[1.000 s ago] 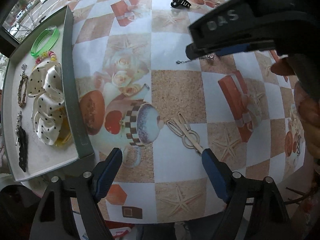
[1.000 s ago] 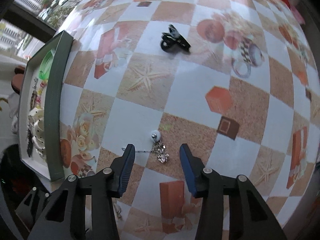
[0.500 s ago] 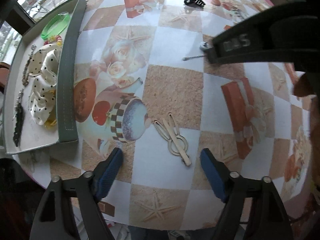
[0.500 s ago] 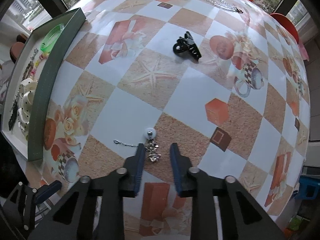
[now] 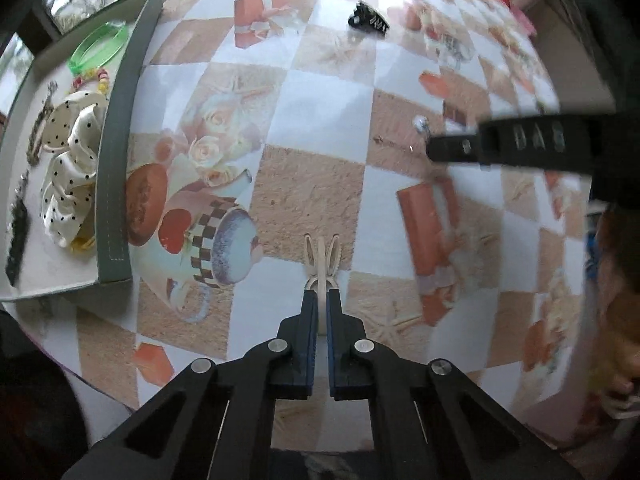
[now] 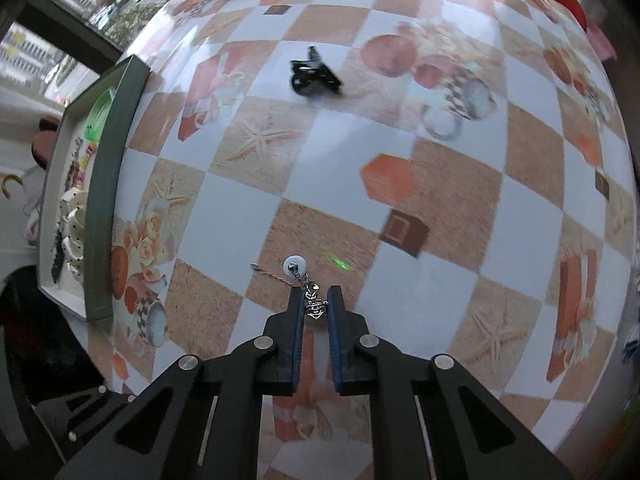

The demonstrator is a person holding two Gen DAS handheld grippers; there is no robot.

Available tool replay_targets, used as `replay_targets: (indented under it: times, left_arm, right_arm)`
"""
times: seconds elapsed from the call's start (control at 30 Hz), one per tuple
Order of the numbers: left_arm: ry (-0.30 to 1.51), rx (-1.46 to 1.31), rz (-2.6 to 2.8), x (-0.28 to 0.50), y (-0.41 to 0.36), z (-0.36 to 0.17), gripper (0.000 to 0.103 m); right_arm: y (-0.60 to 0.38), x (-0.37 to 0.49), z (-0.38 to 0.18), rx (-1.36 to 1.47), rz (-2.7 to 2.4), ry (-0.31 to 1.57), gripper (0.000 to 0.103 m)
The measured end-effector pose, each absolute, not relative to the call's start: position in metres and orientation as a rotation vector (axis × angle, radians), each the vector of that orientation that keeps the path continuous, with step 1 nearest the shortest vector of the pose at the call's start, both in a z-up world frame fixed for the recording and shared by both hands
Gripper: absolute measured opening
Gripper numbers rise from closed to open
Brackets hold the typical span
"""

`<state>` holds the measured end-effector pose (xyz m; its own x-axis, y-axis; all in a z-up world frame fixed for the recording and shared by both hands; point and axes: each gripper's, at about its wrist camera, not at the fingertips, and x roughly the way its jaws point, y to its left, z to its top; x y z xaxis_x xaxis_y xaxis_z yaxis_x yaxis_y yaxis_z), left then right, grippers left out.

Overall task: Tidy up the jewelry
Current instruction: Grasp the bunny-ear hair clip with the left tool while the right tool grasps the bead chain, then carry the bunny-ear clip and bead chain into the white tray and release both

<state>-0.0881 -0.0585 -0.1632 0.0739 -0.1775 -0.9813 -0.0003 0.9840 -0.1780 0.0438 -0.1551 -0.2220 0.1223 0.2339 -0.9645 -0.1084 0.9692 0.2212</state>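
Still, with the left gripper pinching the beige hair clip by one end and the right gripper nipping only the silver charm of the pearl earring, either could slip free on the way to the tray at the left.

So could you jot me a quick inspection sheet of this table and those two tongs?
Surface: table under a checkered cloth printed with starfish, roses and cups.
Job's things: beige hair clip in the left tongs; silver pendant chain with a white bead in the right tongs; black claw clip lying loose farther off.
Tray: green-rimmed tray at the left holds a polka-dot scrunchie and a green bangle.
Clutter: more pieces at the far edge, too blurred to name.
Tongs: both shut on their items.
Cables: nothing seen.
Surroundings: windows beyond the table.
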Motion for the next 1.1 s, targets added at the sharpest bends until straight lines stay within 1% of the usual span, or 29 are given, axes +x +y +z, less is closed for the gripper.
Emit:
replay_targets:
  times: [0.2, 0.3, 0.4, 0.87, 1.1]
  left_arm:
    - [1.473, -0.178, -0.165, -0.082, -0.05, -0.141, 0.008]
    - [1.472, -0.189, -0.16, -0.074, -0.023, -0.151, 0.008]
    - [1.461, -0.187, -0.155, -0.078, -0.013, -0.146, 0.008]
    - [1.365, -0.216, -0.058, -0.066, 0.031, -0.106, 0.008]
    - [1.314, -0.211, -0.033, -0.06, 0.066, -0.094, 0.008]
  right_arm:
    - [-0.173, 0.033, -0.21, 0.161, 0.245, 1.431, 0.012]
    - [-0.176, 0.022, -0.204, 0.196, 0.242, 1.435, 0.012]
    - [-0.183, 0.018, -0.193, 0.232, 0.244, 1.439, 0.012]
    - [-0.16, 0.017, -0.162, 0.28, 0.306, 1.398, 0.012]
    - [-0.131, 0.027, -0.146, 0.281, 0.317, 1.353, 0.012]
